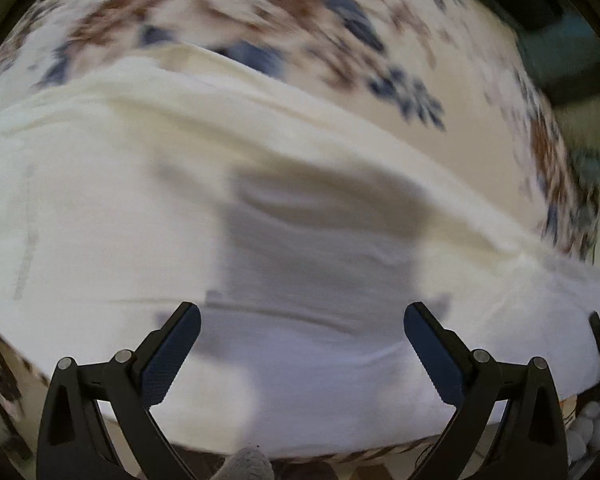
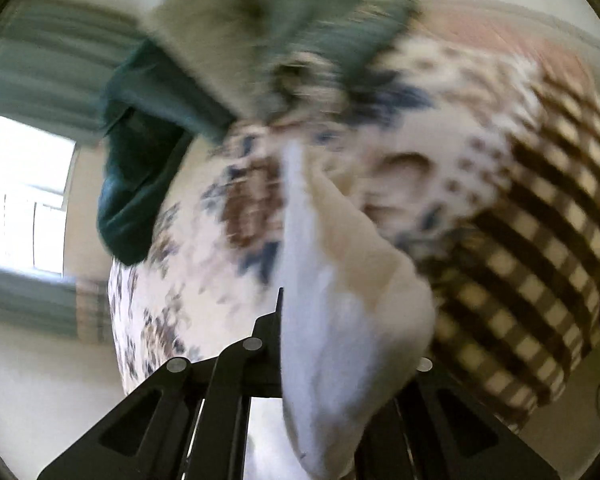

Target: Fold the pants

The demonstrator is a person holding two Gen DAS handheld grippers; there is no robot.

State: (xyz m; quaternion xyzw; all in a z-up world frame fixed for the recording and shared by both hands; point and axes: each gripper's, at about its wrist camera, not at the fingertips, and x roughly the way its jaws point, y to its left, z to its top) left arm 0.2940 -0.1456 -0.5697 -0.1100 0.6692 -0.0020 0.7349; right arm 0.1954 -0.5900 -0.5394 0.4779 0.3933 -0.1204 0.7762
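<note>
Jaws on the left gripper spread wide, nothing between them; dark blue ribbed pads clear of the cloth. It hangs over the white pants and throws a grey shadow onto them.

Right gripper: jaws mostly hidden behind a bunch of the same white pants. Fabric rises straight out from between the black linkages and drapes over the right-hand finger, so it looks clamped on the cloth, though the fingertips themselves are not visible.

Pants lie spread across the bed in the left wrist view, covering most of the frame, one long soft ridge running across the middle. Thin, smooth white fabric, faint wrinkles, a cream tint along the far edge.

Bed cover is a cream sheet printed with blue and brown flowers. Right wrist view adds a brown-and-cream checked blanket at the right, a dark green garment heaped at the far edge of the bed, and a bright window with grey-green curtains at the left. Both views are heavily motion-blurred.
</note>
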